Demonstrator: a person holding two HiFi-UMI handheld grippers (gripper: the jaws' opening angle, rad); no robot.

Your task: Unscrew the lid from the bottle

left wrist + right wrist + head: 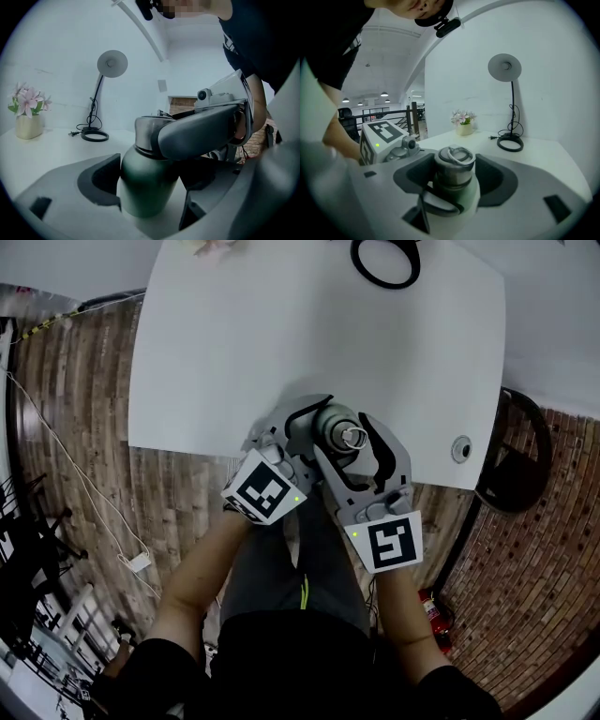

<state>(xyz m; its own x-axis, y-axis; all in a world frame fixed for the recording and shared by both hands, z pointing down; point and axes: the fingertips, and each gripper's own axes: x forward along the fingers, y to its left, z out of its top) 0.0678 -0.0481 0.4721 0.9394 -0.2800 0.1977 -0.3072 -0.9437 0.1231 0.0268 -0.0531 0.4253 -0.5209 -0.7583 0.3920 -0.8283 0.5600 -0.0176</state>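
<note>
Overall: bottle (pixel 145 180) at the white table's (pixel 281 334) near edge.
Left gripper (pixel 150 197): jaws clamped on the bottle's dark green body.
Right gripper (pixel 454 180): jaws apart, either side of the lid (pixel 454 161), gaps showing.
Lid: steel, on the bottle.

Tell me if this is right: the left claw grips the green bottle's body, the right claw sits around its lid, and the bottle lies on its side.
One thing is wrong: the bottle stands upright, not on its side, as the left gripper view shows. The left claw grips its body and the right claw sits around the lid.
</note>
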